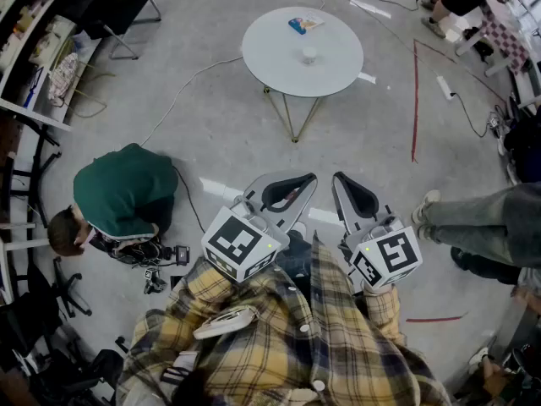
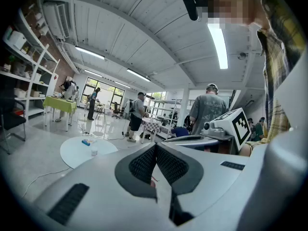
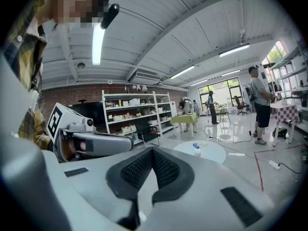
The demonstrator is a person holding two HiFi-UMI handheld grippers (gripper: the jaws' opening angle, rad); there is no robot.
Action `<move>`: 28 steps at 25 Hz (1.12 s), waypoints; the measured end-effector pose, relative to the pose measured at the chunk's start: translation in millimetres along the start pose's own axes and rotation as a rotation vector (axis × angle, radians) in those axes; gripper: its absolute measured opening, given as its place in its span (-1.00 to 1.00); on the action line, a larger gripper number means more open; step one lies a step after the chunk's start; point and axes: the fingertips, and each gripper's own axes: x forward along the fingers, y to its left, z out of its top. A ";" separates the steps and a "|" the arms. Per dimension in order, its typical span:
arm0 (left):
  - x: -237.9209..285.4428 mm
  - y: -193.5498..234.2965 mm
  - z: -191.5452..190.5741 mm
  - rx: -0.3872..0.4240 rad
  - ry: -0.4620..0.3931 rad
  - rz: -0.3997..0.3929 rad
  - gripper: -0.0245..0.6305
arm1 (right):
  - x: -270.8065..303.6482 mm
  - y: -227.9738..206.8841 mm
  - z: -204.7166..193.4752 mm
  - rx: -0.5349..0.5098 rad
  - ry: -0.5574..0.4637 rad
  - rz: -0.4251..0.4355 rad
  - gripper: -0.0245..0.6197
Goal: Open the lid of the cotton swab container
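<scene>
Jaws on left gripper (image 1: 304, 181) and right gripper (image 1: 342, 181), lower centre, are closed and empty. Container (image 1: 309, 55) stands on table (image 1: 338, 68), top centre.

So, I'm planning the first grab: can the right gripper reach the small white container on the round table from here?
Probably not yet. The container sits on the table, with open floor between it and the right gripper. Nothing blocks the way, so stepping closer should do; its jaws are together.
</scene>
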 end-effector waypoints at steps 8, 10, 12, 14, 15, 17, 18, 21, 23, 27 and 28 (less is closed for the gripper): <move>0.0 -11.9 2.2 -0.011 -0.013 0.027 -0.86 | -17.2 -5.1 -2.4 0.019 -0.005 -0.002 -0.88; -0.3 -13.7 0.8 -0.008 -0.018 0.038 -0.86 | -20.9 -5.5 -5.4 0.019 -0.006 0.002 -0.88; -0.4 -15.7 1.2 -0.002 -0.024 0.050 -0.86 | -25.0 -6.2 -6.3 0.021 -0.010 0.008 -0.87; -0.4 -19.2 2.1 0.002 -0.033 0.063 -0.86 | -30.1 -6.7 -6.6 0.020 -0.015 0.016 -0.88; -0.5 -21.1 2.1 0.004 -0.037 0.068 -0.86 | -32.4 -6.8 -7.1 0.018 -0.017 0.020 -0.88; -0.6 -24.6 0.5 0.008 -0.042 0.079 -0.86 | -36.2 -7.7 -8.9 0.014 -0.020 0.026 -0.88; -0.5 -26.5 -0.6 0.008 -0.044 0.084 -0.86 | -38.1 -8.6 -10.0 0.013 -0.021 0.028 -0.88; -0.7 -32.6 -1.5 0.010 -0.047 0.095 -0.86 | -44.1 -10.4 -10.8 0.015 -0.025 0.036 -0.88; -1.3 -35.2 1.3 0.015 -0.048 0.101 -0.86 | -46.9 -10.7 -7.9 0.016 -0.031 0.040 -0.88; 1.3 -30.3 4.7 0.022 -0.053 0.116 -0.86 | -42.8 -13.7 -6.6 0.017 -0.037 0.055 -0.88; 3.1 -26.7 4.8 0.023 -0.053 0.119 -0.86 | -39.3 -15.4 -7.1 0.019 -0.036 0.061 -0.87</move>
